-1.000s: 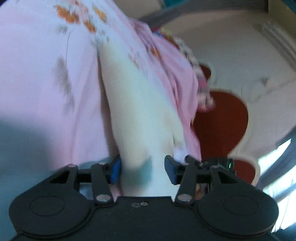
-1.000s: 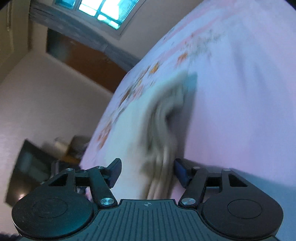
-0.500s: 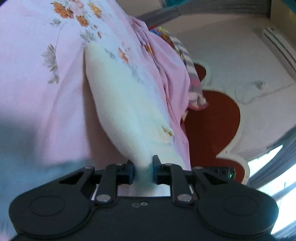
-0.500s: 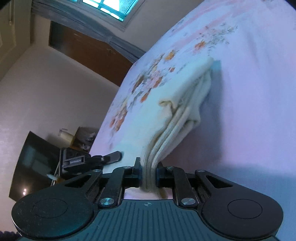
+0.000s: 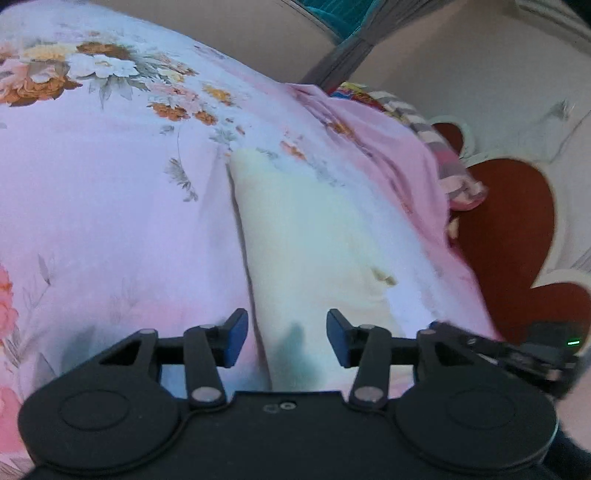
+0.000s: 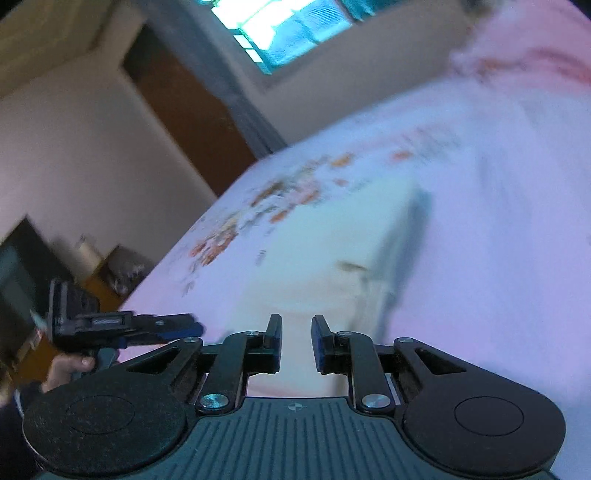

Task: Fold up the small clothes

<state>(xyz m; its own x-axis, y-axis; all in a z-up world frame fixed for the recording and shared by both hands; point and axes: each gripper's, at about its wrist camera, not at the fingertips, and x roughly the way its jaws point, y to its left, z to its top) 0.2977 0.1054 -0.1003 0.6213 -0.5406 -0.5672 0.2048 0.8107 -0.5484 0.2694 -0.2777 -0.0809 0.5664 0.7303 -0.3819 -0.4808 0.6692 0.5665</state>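
Observation:
A cream cloth lies folded in a flat oblong on the pink floral bedsheet. My left gripper hovers over its near end. The jaws are opening, the blue pads stand wide apart, and nothing is pressed between them. In the right wrist view the same cloth stretches away ahead of my right gripper. Those jaws are also opening, with only a narrow gap and no fabric pinched. A hand holds the left gripper at the cloth's left side.
A bunched pink cover and a striped pillow lie at the bed's far edge against a red and white headboard. Past the bed's left edge are a brown door, a window and a dark screen.
Both grippers went from open to shut on the cream cloth's near edge, then let go. Now they are pulled back and higher, and the cloth lies flat on the sheet.

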